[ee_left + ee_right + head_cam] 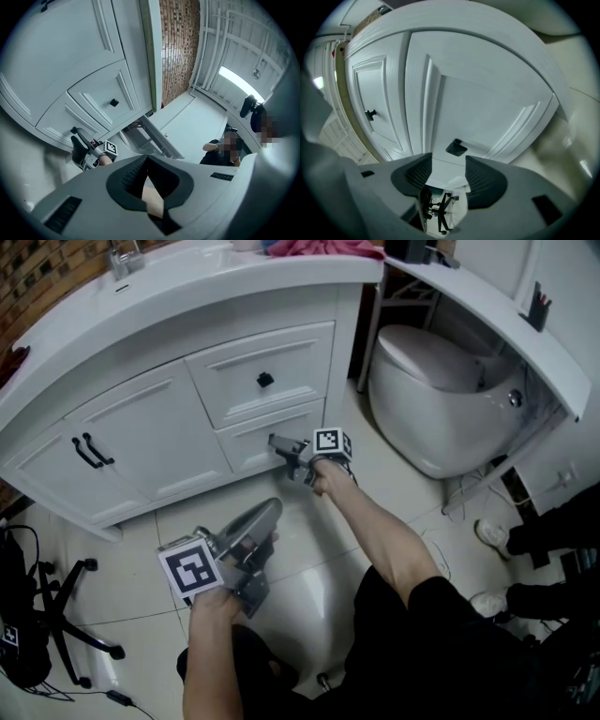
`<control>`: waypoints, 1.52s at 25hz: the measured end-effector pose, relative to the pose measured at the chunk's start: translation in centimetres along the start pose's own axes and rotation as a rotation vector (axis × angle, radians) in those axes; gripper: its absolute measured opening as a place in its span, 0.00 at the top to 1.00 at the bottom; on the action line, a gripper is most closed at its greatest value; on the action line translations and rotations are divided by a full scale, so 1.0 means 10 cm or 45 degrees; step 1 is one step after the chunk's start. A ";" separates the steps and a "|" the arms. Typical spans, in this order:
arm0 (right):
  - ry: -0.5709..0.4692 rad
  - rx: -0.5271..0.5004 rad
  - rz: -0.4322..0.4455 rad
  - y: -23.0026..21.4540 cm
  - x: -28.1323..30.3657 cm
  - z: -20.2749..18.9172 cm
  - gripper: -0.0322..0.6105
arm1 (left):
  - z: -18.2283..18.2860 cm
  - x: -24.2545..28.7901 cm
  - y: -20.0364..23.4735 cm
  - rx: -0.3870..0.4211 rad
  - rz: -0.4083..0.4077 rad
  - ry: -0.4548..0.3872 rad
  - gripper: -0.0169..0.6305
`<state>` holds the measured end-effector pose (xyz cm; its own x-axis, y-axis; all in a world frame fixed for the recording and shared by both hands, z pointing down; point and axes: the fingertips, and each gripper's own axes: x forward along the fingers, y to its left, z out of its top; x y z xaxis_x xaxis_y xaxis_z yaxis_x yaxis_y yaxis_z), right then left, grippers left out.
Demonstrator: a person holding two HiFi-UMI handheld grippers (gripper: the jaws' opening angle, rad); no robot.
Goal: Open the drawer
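Note:
The white vanity point(141, 296) has two drawers, one above the other, both flush with its front. The upper drawer point(281, 357) carries a black knob point(265, 380) point(370, 114) point(114, 101). My right gripper point(277, 443) point(447, 161) is open right in front of the lower drawer point(253, 451). That drawer's black knob point(456, 148) sits just ahead of the jaws, with nothing between the pads. My left gripper point(270, 512) point(146, 160) hangs low over the floor tiles, back from the cabinet, shut and empty. The right gripper point(83, 149) also shows in the left gripper view.
A white toilet point(441, 395) stands to the right of the vanity. Cabinet doors with black bar handles point(91, 451) lie left of the drawers. An office chair base point(70, 620) is at the lower left. A person's shoes point(489, 536) are on the floor at the right.

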<state>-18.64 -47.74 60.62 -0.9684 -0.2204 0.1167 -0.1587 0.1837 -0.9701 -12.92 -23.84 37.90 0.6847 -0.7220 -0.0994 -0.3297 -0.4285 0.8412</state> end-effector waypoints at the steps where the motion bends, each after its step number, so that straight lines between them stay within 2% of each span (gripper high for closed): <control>1: -0.008 0.011 -0.001 -0.02 0.02 0.01 0.55 | 0.00 0.01 0.00 0.005 0.001 0.005 0.99; 5: -0.041 0.049 -0.003 -0.10 0.07 0.05 0.55 | -0.06 0.03 0.02 -0.021 0.002 0.018 0.99; 11: -0.091 0.114 0.001 -0.13 0.14 0.11 0.55 | -0.03 0.02 0.04 0.013 0.022 0.022 0.99; 15: -0.102 0.131 0.014 -0.14 0.19 0.11 0.55 | -0.05 0.01 0.06 -0.018 0.020 0.017 0.99; 18: -0.124 0.143 0.035 -0.12 0.21 0.13 0.56 | -0.03 0.00 0.06 0.004 0.029 0.019 0.99; 22: -0.142 0.165 0.063 -0.07 0.20 0.14 0.68 | -0.05 0.00 0.07 -0.015 0.023 0.016 0.99; 38: -0.128 0.118 0.042 -0.13 0.14 0.14 0.70 | -0.01 -0.02 0.04 0.010 0.021 0.011 0.99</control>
<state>-19.55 -49.67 61.71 -0.9479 -0.3115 0.0671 -0.1044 0.1045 -0.9890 -13.07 -23.82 38.31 0.6847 -0.7242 -0.0813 -0.3460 -0.4213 0.8383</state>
